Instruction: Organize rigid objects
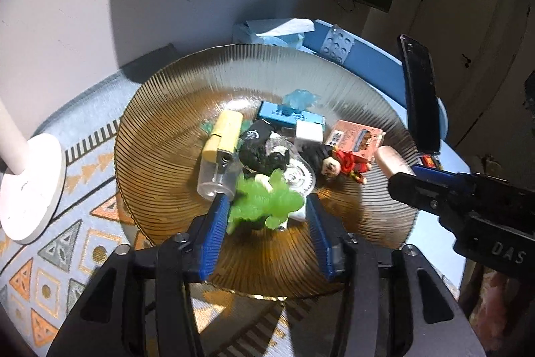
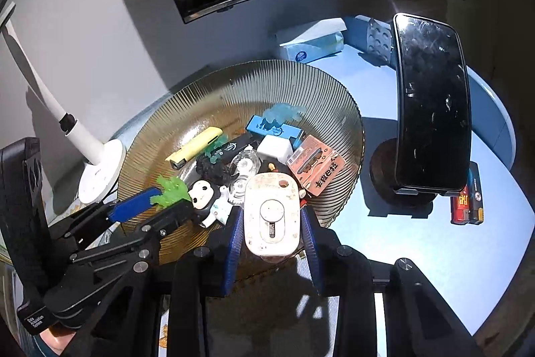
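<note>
The ribbed amber glass plate (image 1: 160, 156) is serving as the landmark, sitting on a patterned cloth (image 1: 67, 243) with small rigid items piled at its centre. The left gripper (image 1: 267, 206) is reaching over the near rim of the plate with its blue fingers standing apart; a translucent green figure (image 1: 264, 203) is lying between them, the pads not visibly pressing on it. Behind the green figure, toward the plate centre, a yellow lighter (image 1: 224, 136), a black lump-shaped toy (image 1: 260, 153), a light blue box (image 1: 287, 117), a white cube (image 1: 309, 132) and an orange card packet (image 1: 354, 139) are resting. The right gripper (image 2: 271, 219) is hanging over the plate's near rim, clamped on a cream rounded case (image 2: 271, 213). Right of the plate a black phone (image 2: 433, 102) is standing upright; left of it a white lamp base (image 1: 30, 186) is sitting.
</note>
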Available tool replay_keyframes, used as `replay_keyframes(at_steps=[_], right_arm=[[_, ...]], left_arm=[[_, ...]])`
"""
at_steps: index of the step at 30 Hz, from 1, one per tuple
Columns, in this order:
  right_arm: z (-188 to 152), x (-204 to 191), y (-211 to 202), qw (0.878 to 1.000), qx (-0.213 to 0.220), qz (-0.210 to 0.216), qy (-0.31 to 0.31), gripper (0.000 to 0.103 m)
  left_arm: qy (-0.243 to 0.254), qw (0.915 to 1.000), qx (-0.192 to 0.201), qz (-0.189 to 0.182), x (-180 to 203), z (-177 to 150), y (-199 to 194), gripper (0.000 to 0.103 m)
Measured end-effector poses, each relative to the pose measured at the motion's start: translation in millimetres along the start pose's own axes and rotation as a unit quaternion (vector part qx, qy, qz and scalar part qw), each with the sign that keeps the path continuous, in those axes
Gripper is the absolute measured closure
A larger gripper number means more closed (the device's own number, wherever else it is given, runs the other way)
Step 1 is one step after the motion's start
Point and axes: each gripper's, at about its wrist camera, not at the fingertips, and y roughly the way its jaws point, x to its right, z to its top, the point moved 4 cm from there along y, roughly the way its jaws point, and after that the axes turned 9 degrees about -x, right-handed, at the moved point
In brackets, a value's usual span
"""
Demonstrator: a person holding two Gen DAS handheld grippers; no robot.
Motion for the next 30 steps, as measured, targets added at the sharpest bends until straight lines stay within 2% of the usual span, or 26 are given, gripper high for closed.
replay_keyframes(at_steps=[2, 4, 7, 10, 15, 19, 22, 30], right_arm=[[1.5, 1.9, -3.5, 1.0, -0.005, 0.016, 0.01, 0.063], [3.6, 8.0, -18.1, 0.999, 0.01, 0.018, 0.026, 0.048], [5.8, 14.7, -44.3, 0.998, 0.046, 0.005, 0.039, 0.047], [4.4, 14.2, -69.0, 0.996, 0.072, 0.019, 0.047, 0.047], [-4.1, -15.2, -95.2, 0.995, 0.094, 0.039, 0.021, 0.047], [-14.4, -56.1, -109.8, 0.992, 0.106, 0.065, -0.02, 0.047], [-25.7, -86.5, -114.0, 0.99, 0.108, 0.077, -0.052, 0.047], [-64.6, -151.5, -108.2, 0.981, 0.104, 0.099, -0.13, 0.047]], left_arm=[[-0.008, 0.9999, 0.015, 0.001, -3.5, 0.4, -14.0, 0.038], [-0.013, 0.9992, 0.037, 0.006, -9.9, 0.6, -35.4, 0.038], [-0.029, 0.9968, 0.074, 0.014, -24.2, -0.4, -76.7, 0.038], [-0.05, 0.9918, 0.112, 0.036, -39.8, -8.3, -121.4, 0.038], [-0.075, 0.9806, 0.161, 0.083, -61.0, -37.6, -185.4, 0.038], [-0.086, 0.9725, 0.169, 0.135, -72.4, -58.4, -218.6, 0.038], [-0.099, 0.9634, 0.172, 0.18, -81.6, -75.8, -238.2, 0.038], [-0.144, 0.9451, 0.164, 0.243, -111.6, -126.1, -264.7, 0.038]])
